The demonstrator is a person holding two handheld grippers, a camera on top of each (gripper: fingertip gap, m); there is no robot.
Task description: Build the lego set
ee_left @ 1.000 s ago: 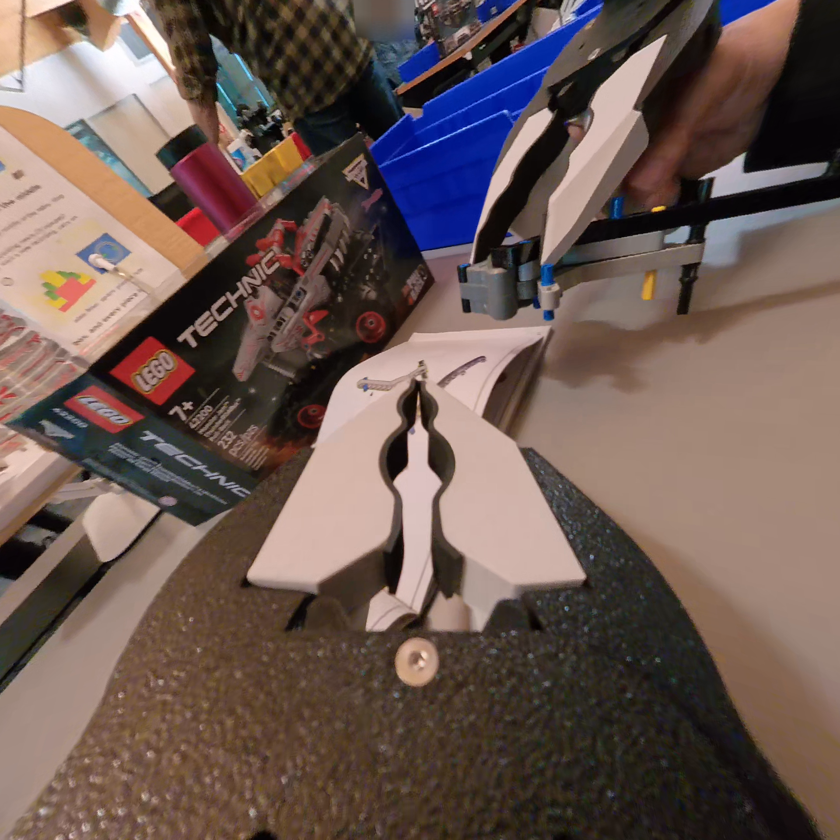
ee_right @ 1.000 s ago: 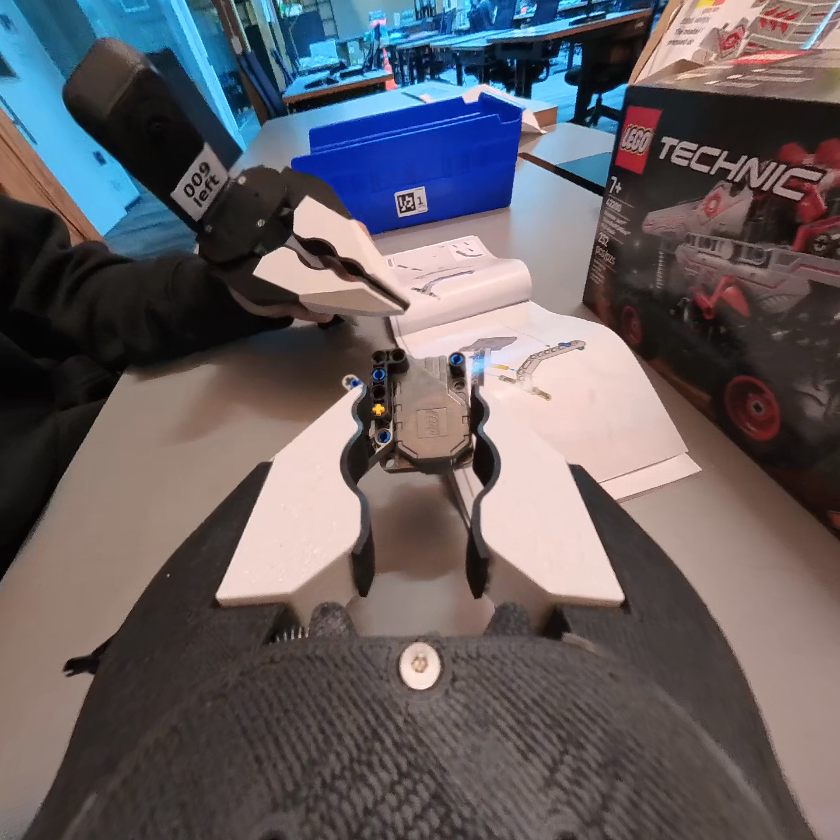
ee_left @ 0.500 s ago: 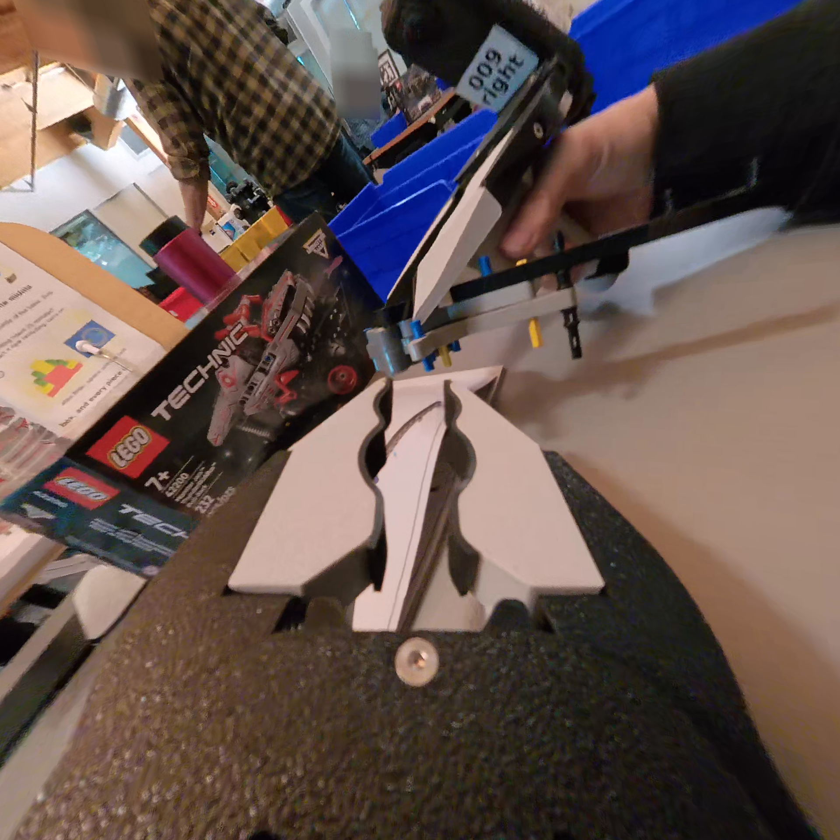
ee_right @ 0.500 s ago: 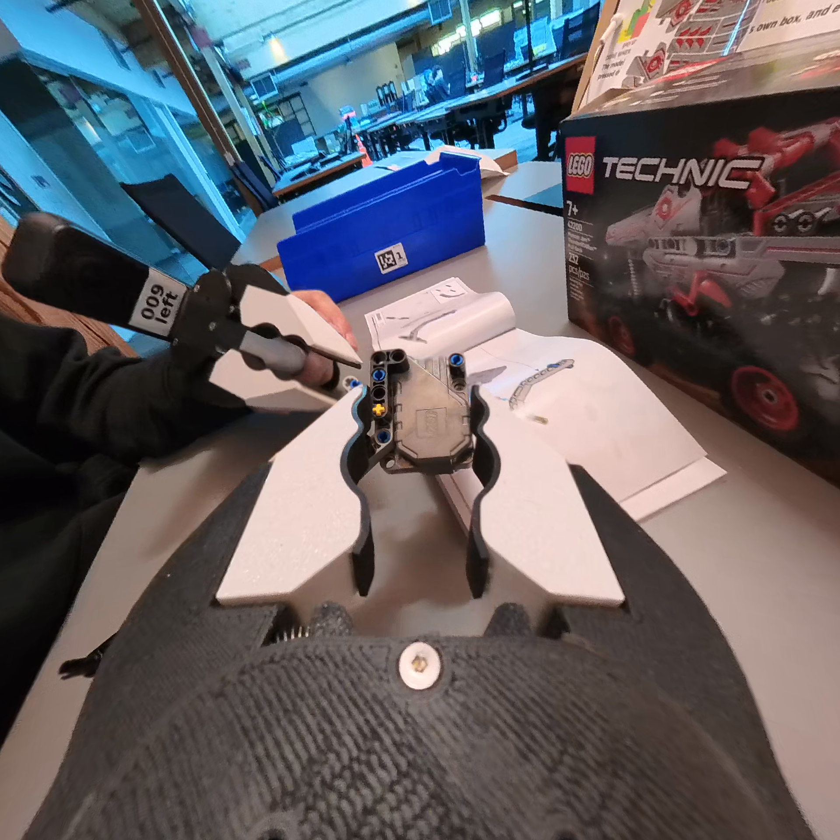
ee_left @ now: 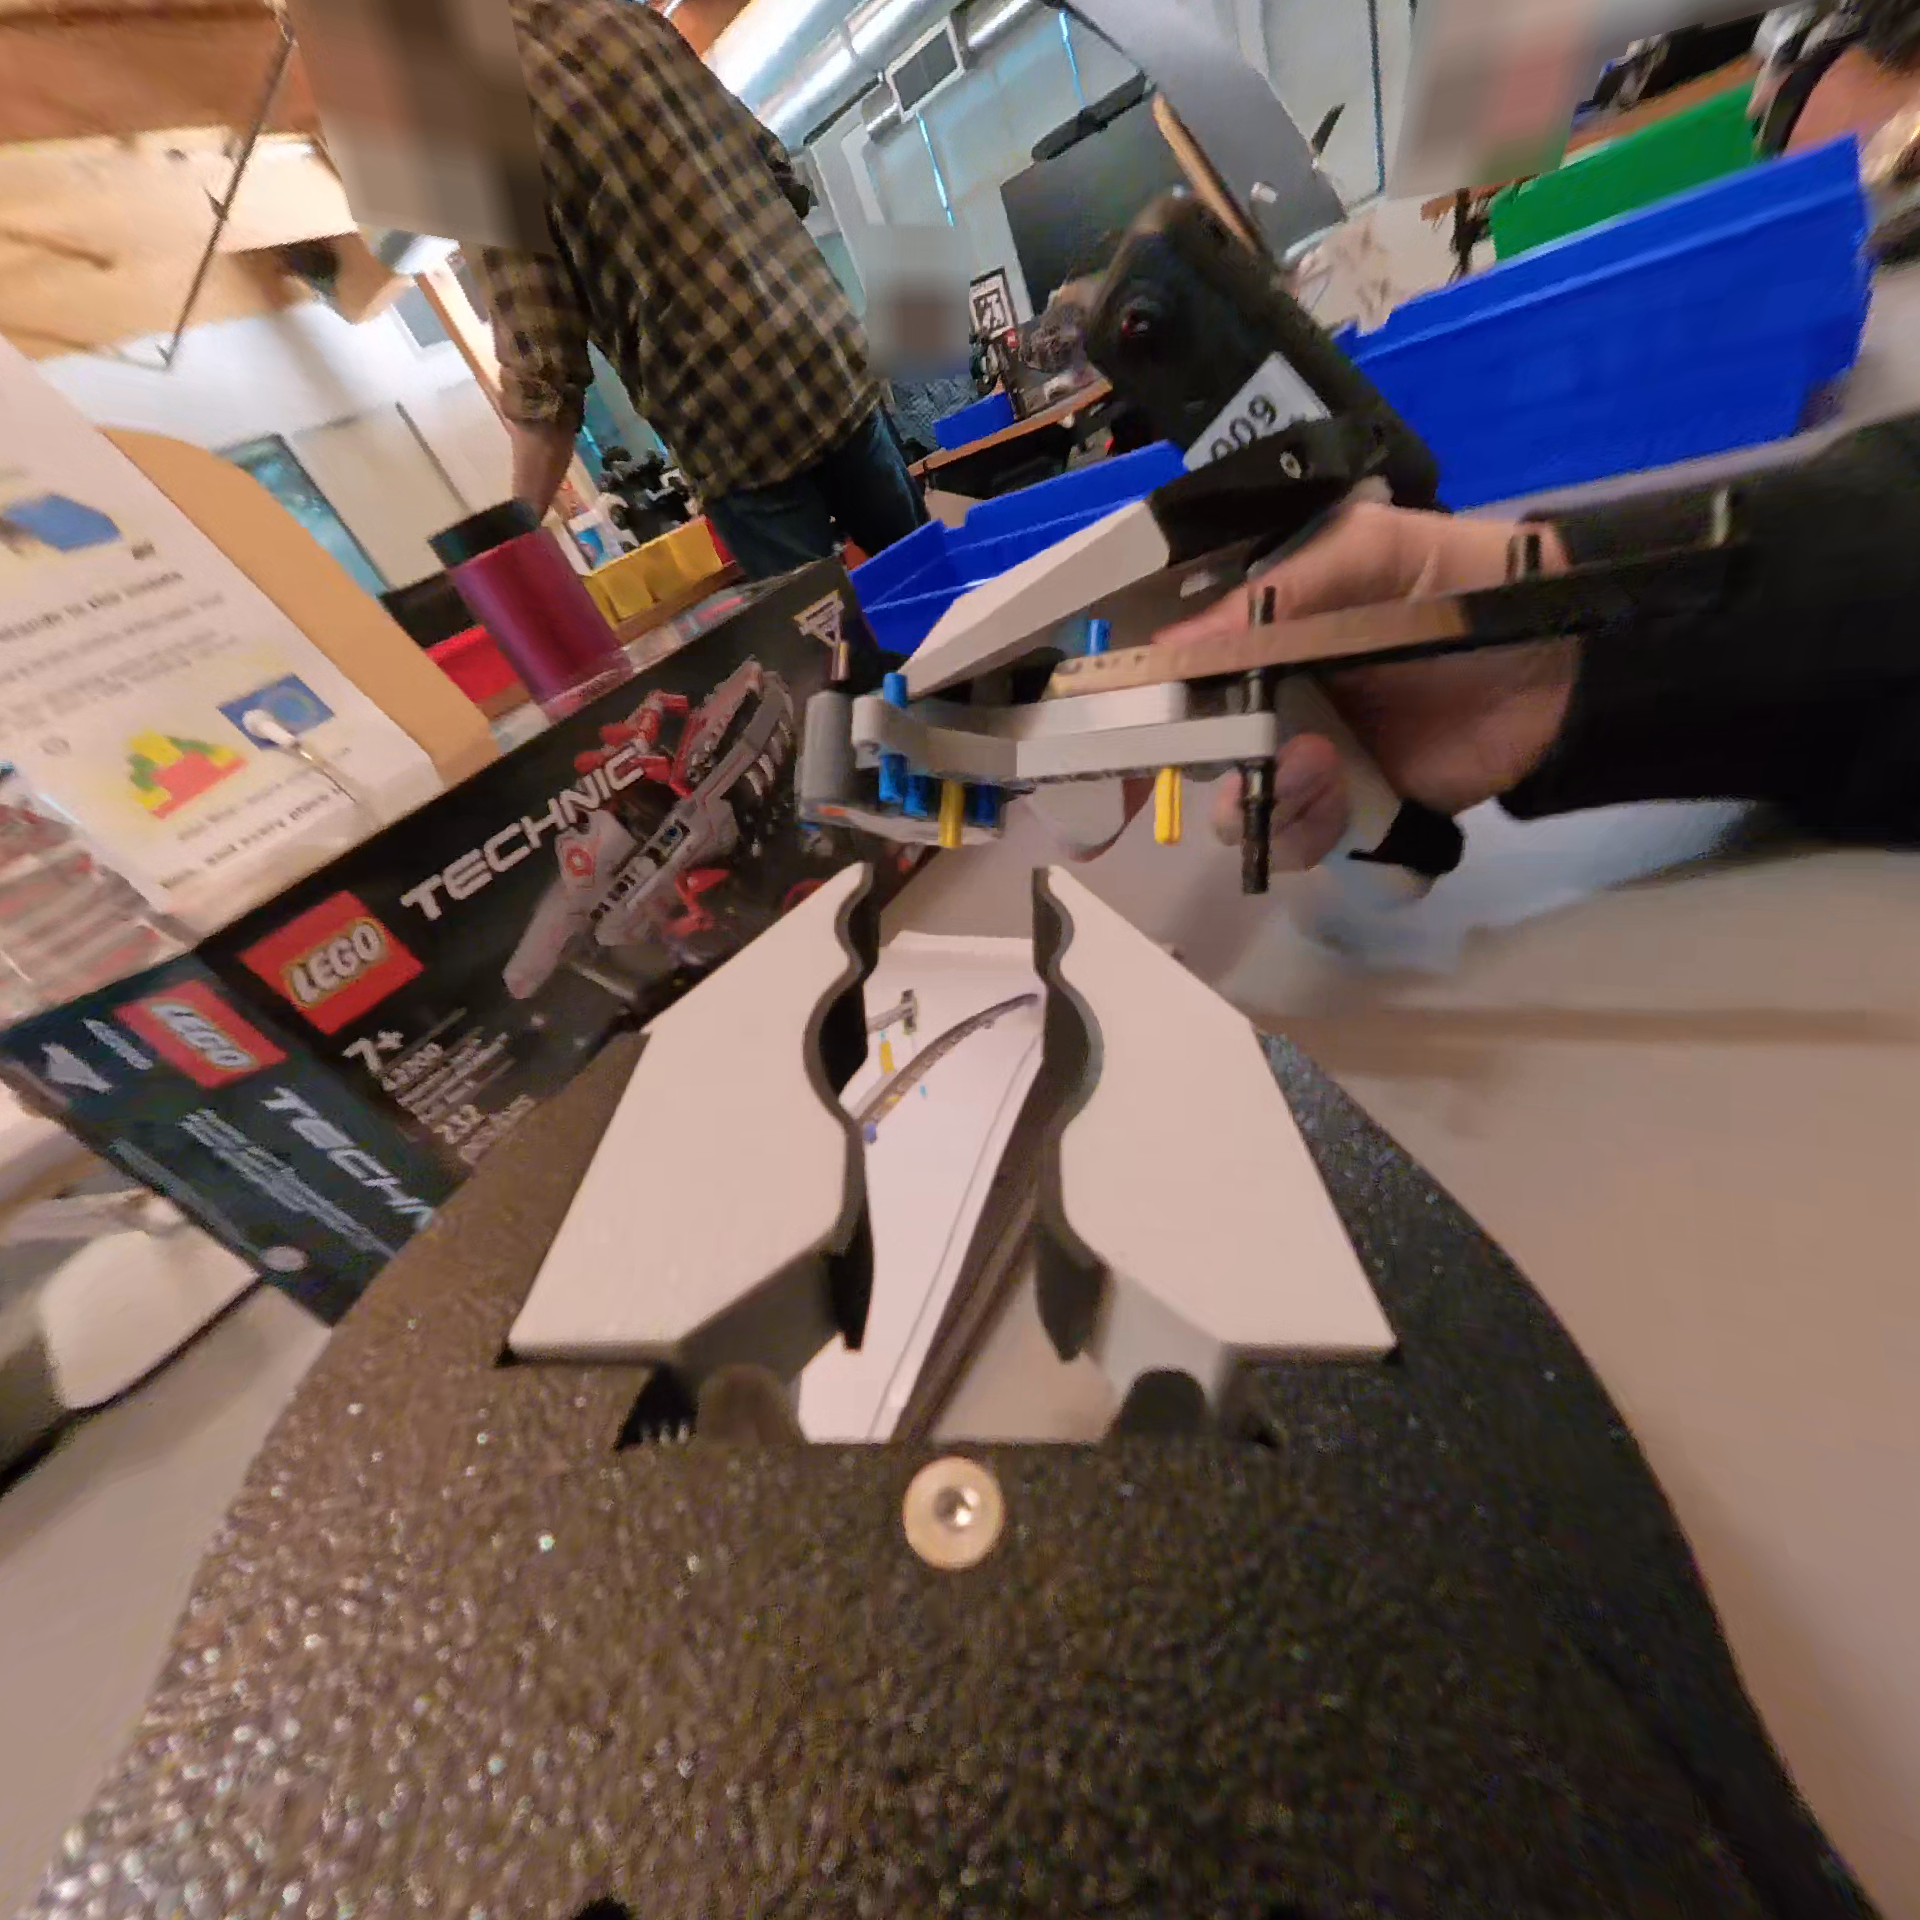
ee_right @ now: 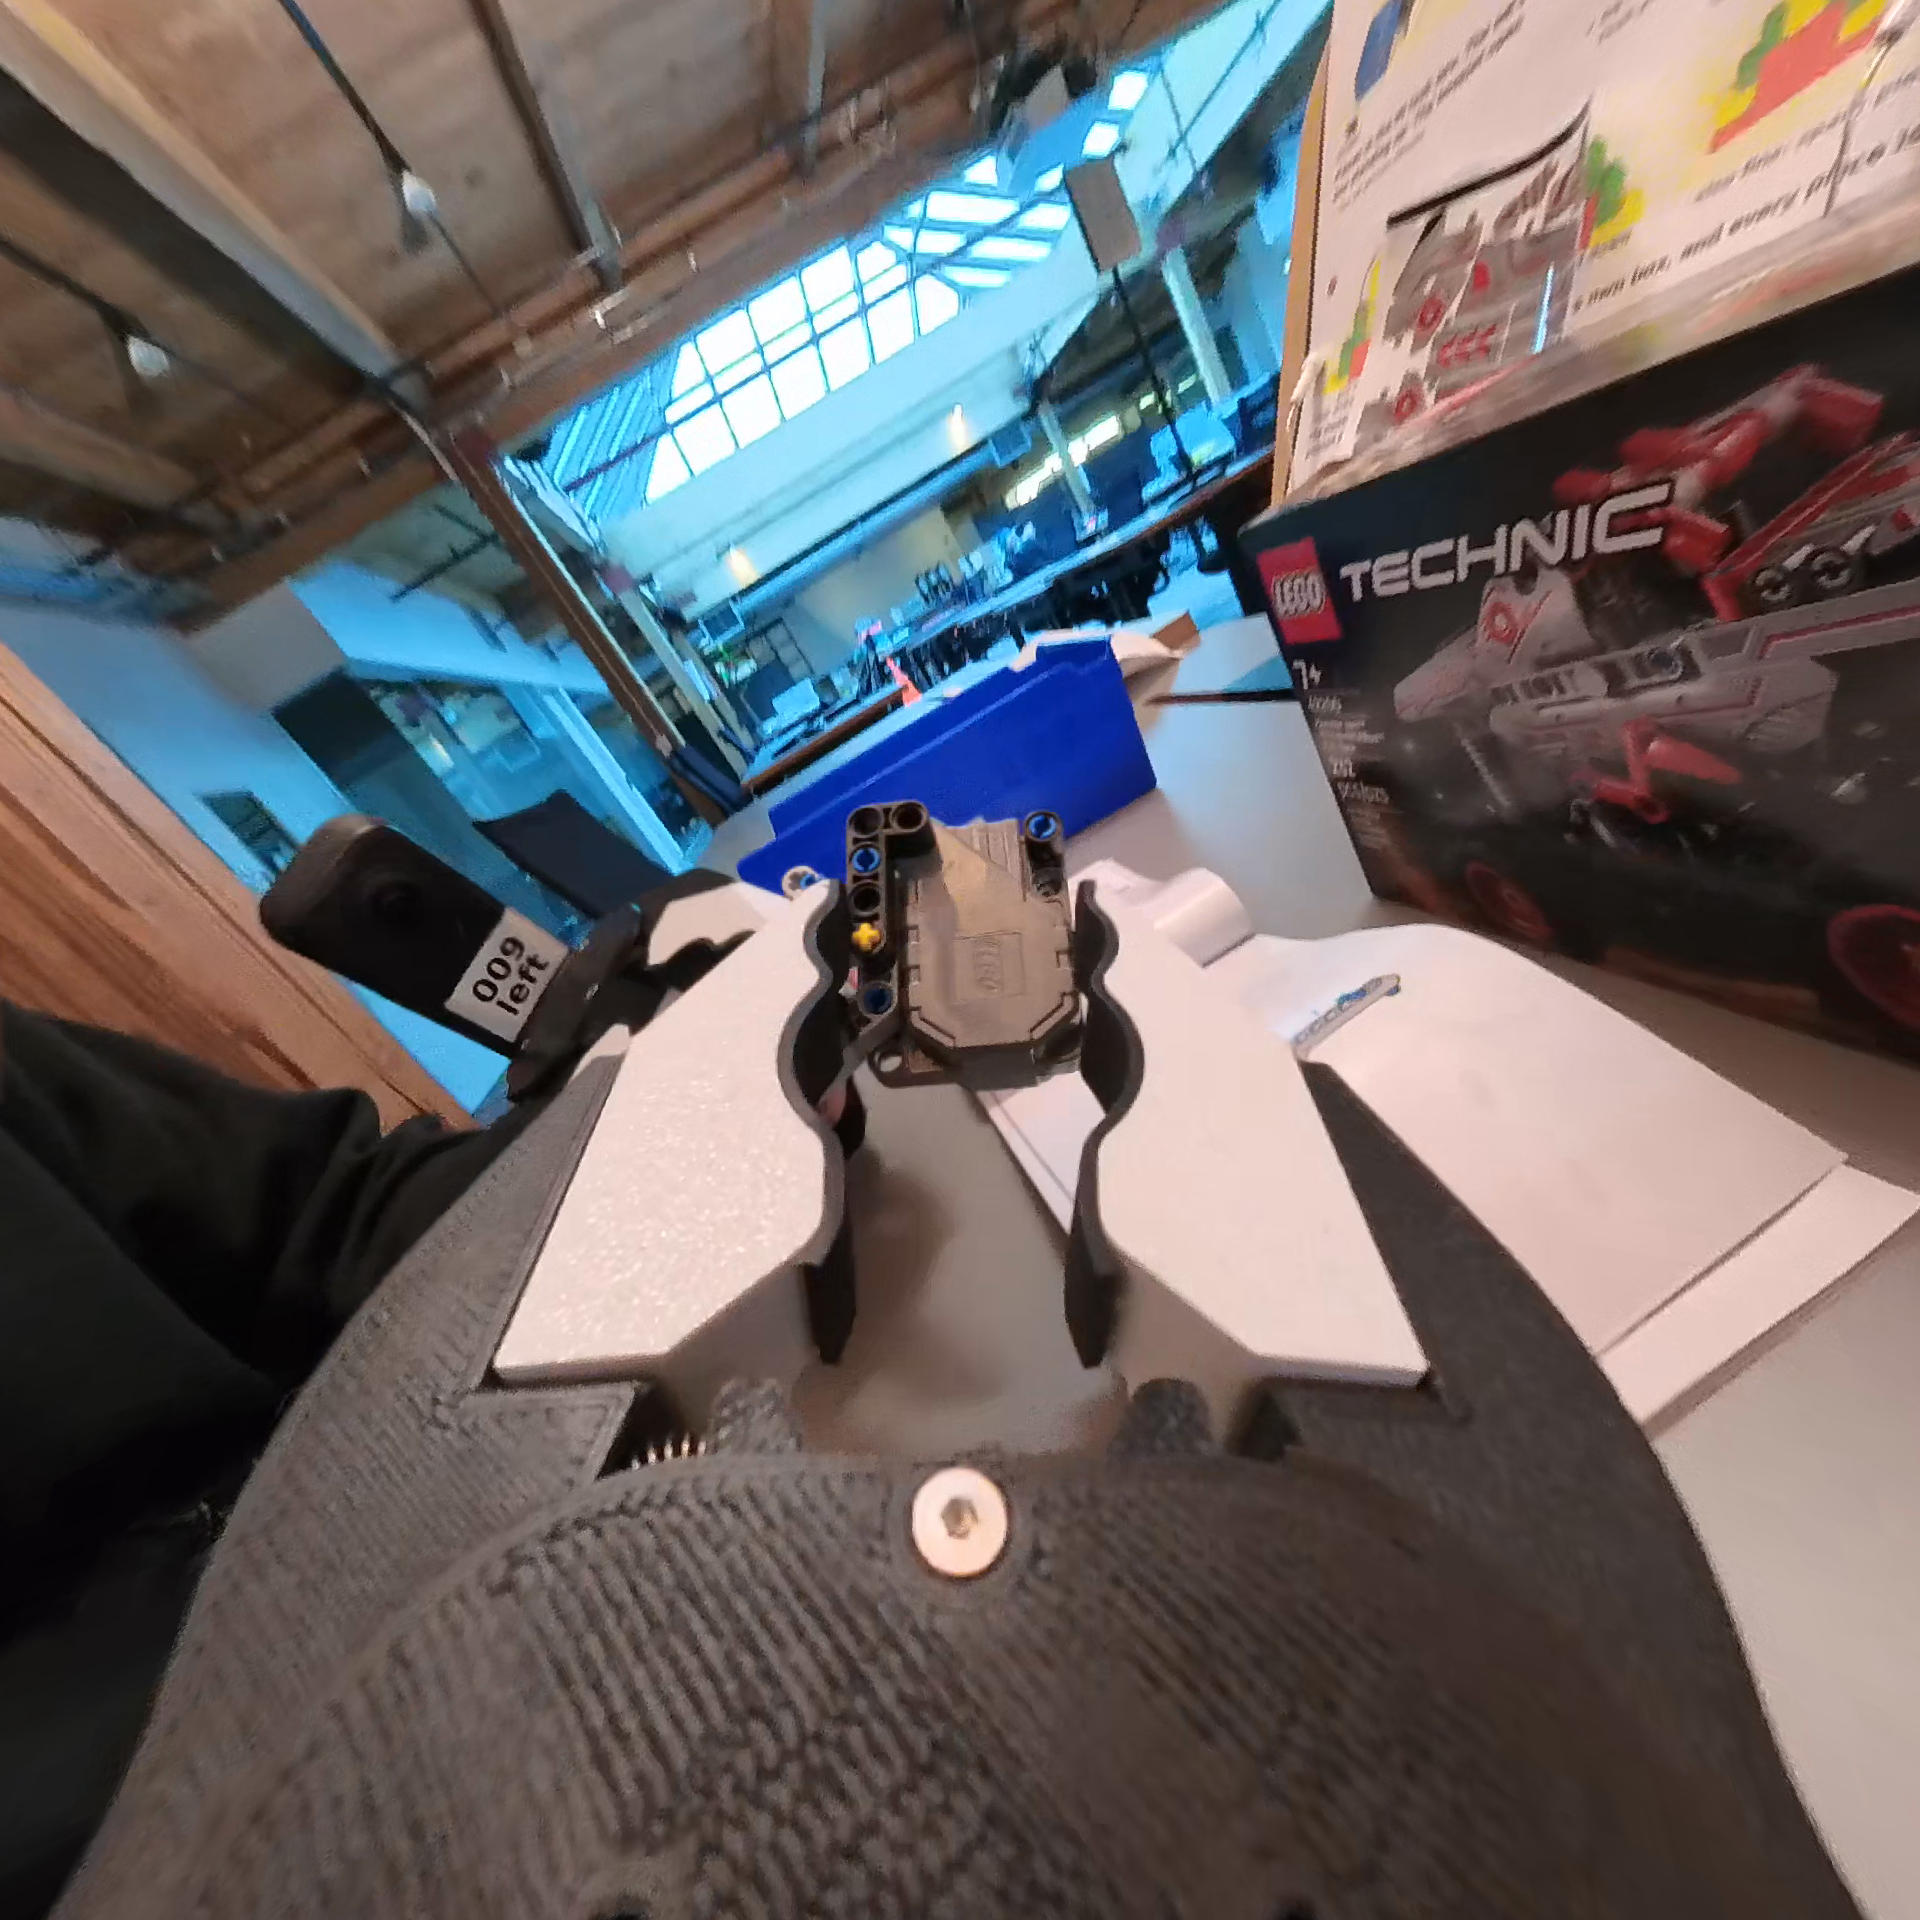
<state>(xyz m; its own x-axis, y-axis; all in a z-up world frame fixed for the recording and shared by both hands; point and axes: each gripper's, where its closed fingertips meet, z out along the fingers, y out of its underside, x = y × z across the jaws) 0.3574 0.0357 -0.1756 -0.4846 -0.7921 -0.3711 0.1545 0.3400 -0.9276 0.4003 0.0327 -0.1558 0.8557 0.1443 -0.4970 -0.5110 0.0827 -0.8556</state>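
My right gripper [ee_right: 954, 899] is shut on a partly built lego assembly [ee_right: 977, 956]: a dark grey block with black and light grey beams and blue and yellow pins. It holds it in the air, tilted up from the table. In the left wrist view the assembly [ee_left: 1039, 727] hangs just beyond and above my left gripper [ee_left: 951, 894], which is open and empty. The open instruction booklet [ee_left: 935, 1091] shows through the gap between its fingers. The left gripper's body [ee_right: 499, 977] shows at the left of the right wrist view, its fingers hidden behind my right finger.
The black lego set box [ee_left: 520, 935] stands to the left, also at the right in the right wrist view [ee_right: 1610, 727]. The booklet [ee_right: 1507, 1091] lies on the grey table [ee_left: 1558, 1195]. Blue bins [ee_left: 1610, 343] stand behind. A person in a plaid shirt [ee_left: 675, 260] stands beyond a maroon cup [ee_left: 530, 613]. Spacing between my two grippers at the tips: around 5 cm.
My left gripper has opened from shut. My right gripper has swung the assembly up and level, closer to the left gripper's tips.
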